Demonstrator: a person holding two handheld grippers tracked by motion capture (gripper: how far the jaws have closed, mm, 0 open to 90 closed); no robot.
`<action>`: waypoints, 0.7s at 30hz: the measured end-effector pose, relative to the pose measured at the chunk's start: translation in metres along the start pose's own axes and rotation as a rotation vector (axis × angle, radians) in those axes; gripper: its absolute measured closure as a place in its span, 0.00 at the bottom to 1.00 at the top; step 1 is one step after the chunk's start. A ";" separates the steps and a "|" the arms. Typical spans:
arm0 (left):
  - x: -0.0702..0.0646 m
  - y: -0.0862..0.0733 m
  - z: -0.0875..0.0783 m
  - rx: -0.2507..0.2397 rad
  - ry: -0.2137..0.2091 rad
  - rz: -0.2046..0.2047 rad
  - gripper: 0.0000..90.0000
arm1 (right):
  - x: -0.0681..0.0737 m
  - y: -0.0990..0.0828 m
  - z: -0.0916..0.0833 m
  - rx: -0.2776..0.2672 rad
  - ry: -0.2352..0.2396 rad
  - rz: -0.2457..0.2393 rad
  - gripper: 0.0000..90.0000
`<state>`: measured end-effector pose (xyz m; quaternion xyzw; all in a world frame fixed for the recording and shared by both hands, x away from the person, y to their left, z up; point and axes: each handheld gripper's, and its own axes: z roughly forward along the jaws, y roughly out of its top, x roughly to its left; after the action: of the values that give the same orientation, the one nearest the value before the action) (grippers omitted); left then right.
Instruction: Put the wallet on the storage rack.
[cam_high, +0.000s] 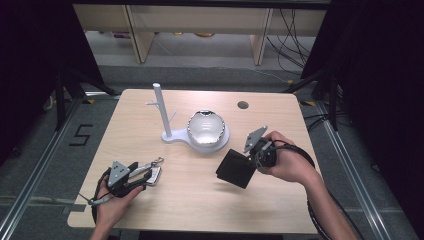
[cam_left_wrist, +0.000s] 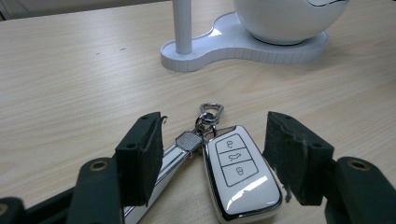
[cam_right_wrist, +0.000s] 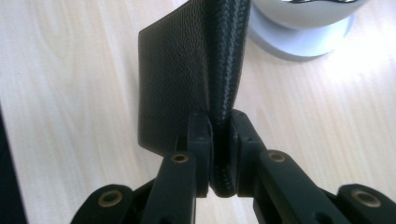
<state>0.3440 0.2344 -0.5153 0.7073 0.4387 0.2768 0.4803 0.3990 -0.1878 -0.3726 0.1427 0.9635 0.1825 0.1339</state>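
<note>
At seven o'clock on the table (cam_high: 200, 200), the left gripper (cam_left_wrist: 212, 161) stands spread around a white car key fob (cam_left_wrist: 240, 179), its ring (cam_left_wrist: 211, 112) pointing toward the white stand (cam_high: 195, 135). At four o'clock, the right gripper (cam_right_wrist: 219, 149) pinches a black wallet (cam_right_wrist: 196, 70) by one edge. Risk: this thin edge hold may let the wallet swing or slip.

Both grippers were black. The left gripper (cam_high: 145, 172) and the right gripper (cam_high: 250, 157) each carried a grey three-cornered plate on top. Black cables trailed from them. Brass-coloured screws sat in the arms behind the padded fingers (cam_left_wrist: 140, 156). Both forearms were bare, without sleeves.
</note>
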 end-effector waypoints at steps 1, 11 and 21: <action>0.000 0.000 0.000 0.001 -0.001 0.001 0.41 | -0.001 0.000 -0.001 -0.011 -0.017 -0.009 0.91; 0.000 -0.001 0.000 -0.001 0.002 -0.003 0.41 | -0.006 0.000 -0.005 -0.030 -0.128 -0.045 0.91; -0.001 -0.002 0.000 0.000 0.006 -0.003 0.41 | -0.008 0.004 -0.007 -0.031 -0.204 -0.094 0.91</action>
<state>0.3427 0.2341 -0.5166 0.7058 0.4410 0.2782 0.4795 0.4047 -0.1892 -0.3634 0.1129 0.9476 0.1756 0.2418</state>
